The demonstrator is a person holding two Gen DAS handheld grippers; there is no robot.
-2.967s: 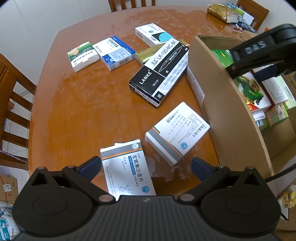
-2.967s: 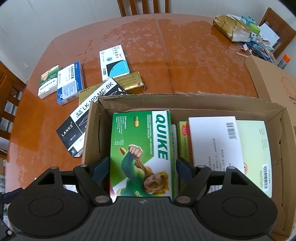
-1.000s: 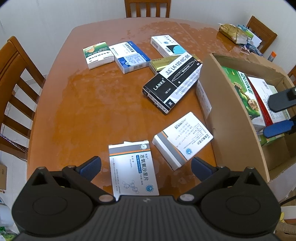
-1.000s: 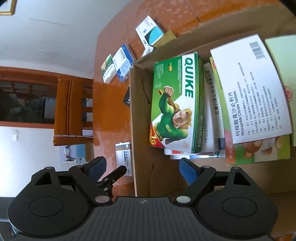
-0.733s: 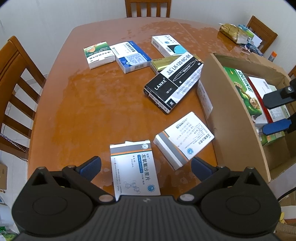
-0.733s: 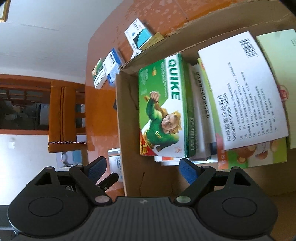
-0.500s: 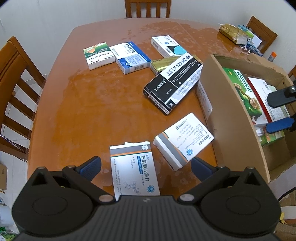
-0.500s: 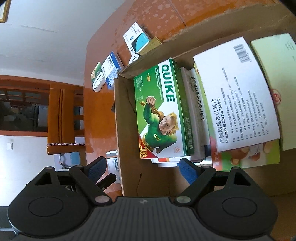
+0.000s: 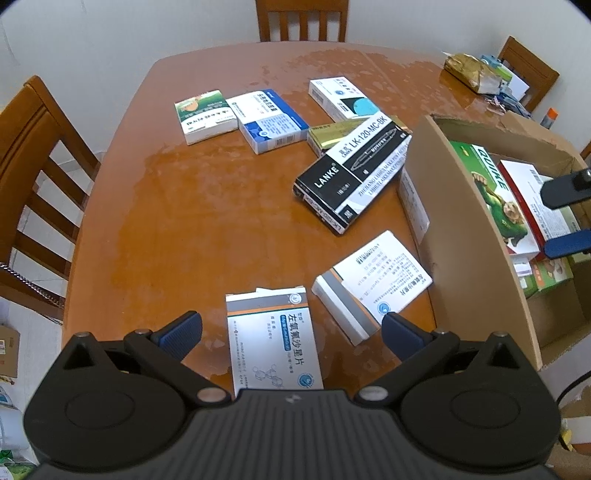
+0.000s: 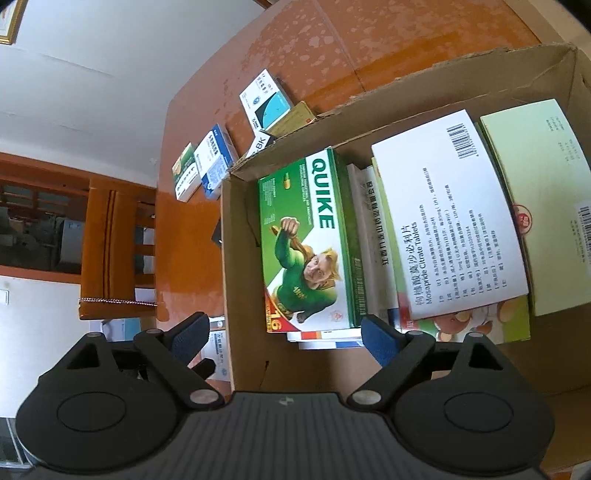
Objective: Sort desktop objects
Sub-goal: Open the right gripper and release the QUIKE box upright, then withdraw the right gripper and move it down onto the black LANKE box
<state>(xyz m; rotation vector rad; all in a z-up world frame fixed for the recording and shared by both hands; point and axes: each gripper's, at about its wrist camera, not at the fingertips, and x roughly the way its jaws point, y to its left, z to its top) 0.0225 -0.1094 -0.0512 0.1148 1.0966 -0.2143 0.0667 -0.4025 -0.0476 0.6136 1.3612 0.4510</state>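
My left gripper (image 9: 290,326) hangs open over the table's near edge, above a white box with an orange stripe (image 9: 273,339) that it does not touch. A white-and-grey box (image 9: 373,280) lies just right of it. Farther back lie a black LANKE pen box (image 9: 354,170) and several medicine boxes. My right gripper (image 10: 284,330) hovers over the near wall of the cardboard carton (image 10: 243,280). Its jaws are opening and the pads press on nothing. Below them a green QUIKE box (image 10: 306,243) and a white tablet box (image 10: 450,221) lie in the carton.
Wooden chairs stand at the table's left (image 9: 29,155) and far side (image 9: 301,18). A gold bag and small clutter (image 9: 476,74) sit at the far right corner. The carton (image 9: 461,229) takes up the table's right side, with the right gripper's fingers (image 9: 565,190) over it.
Since three seconds ago the right gripper has drawn back from over the carton and rolled sideways, and the left gripper has lifted. Over the last second the right view tilted slightly.
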